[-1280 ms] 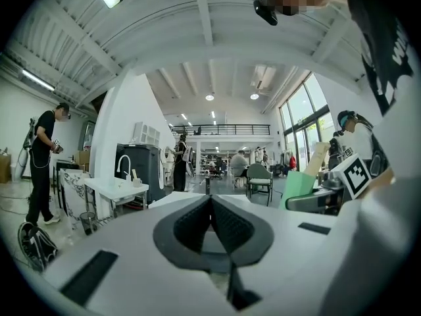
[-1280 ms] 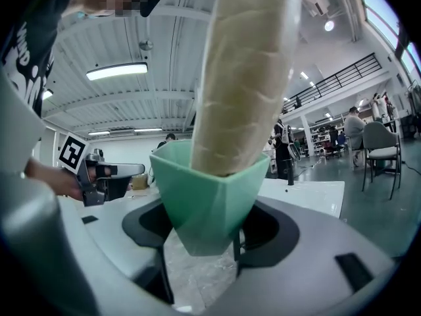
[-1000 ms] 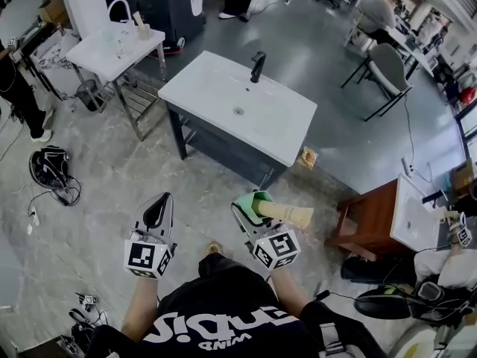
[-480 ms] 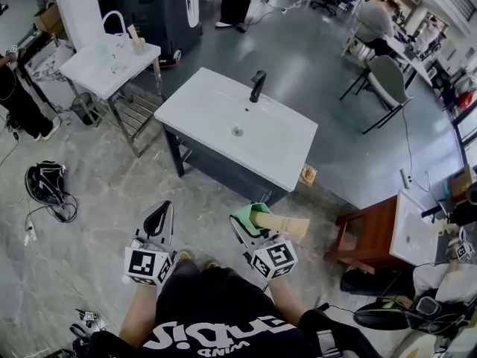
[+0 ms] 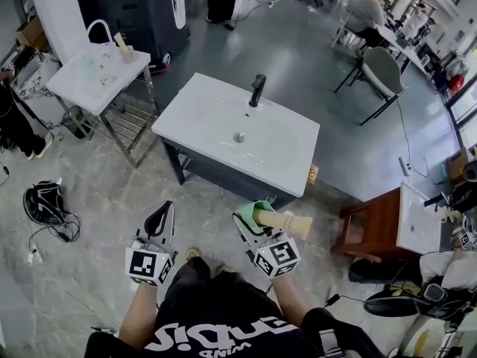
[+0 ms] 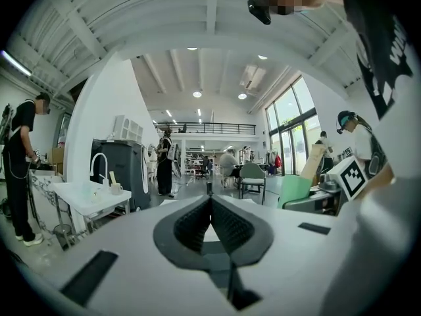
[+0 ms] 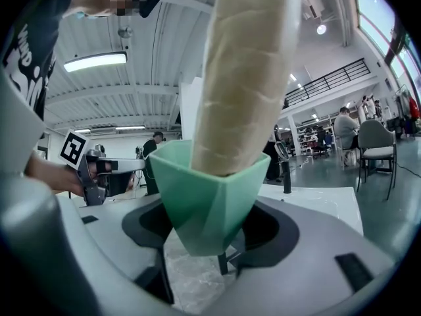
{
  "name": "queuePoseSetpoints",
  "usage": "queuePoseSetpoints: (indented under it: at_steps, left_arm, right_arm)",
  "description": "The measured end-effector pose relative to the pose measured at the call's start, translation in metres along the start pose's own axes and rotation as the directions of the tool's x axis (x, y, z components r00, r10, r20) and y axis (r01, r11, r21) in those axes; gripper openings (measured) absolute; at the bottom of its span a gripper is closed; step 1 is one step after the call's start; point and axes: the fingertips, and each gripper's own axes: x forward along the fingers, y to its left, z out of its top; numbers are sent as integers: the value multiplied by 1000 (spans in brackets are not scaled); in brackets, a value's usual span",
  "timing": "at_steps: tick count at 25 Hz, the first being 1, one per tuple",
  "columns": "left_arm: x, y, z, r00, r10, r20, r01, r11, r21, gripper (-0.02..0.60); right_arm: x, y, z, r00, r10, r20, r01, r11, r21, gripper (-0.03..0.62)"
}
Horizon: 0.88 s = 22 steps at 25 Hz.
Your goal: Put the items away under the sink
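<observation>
Your right gripper (image 5: 252, 216) pinched a green cup (image 7: 200, 203) whose tall beige roll (image 7: 240, 78), standing loose inside, might have slid out if tipped toward the sink cabinet (image 5: 223, 171) ahead; your left gripper (image 5: 158, 215) was closed, empty.

A small white stand (image 5: 93, 69) is standing at the upper left, carrying a mug (image 5: 124, 51) on its surface. A grey chair (image 5: 384, 69) is sitting at the upper right and a wooden cabinet (image 5: 371, 226) at the right. Black cables (image 5: 46, 203) are lying on the floor at the left, near a person's legs (image 5: 15, 129).
</observation>
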Motion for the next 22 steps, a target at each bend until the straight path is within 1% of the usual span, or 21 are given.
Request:
queuePoseSetpoints:
  at_steps: [8,13,22]
  left_arm:
    - [35,31,-11,996,-83,-13,83,997,-6,17]
    - [63,39,-30,991,-128,-34,128,992,6,17]
    - [73,30,-46,990,-137,-29,137,991,-12,17]
  right_arm:
    - [35,6,-7,999,-47,-11,47,999,6,304]
    - [53,2,-21,998,-53,-19,53,999,-1,304]
    - [50,-4,-39,997,-58,-42,57,998,-6,304]
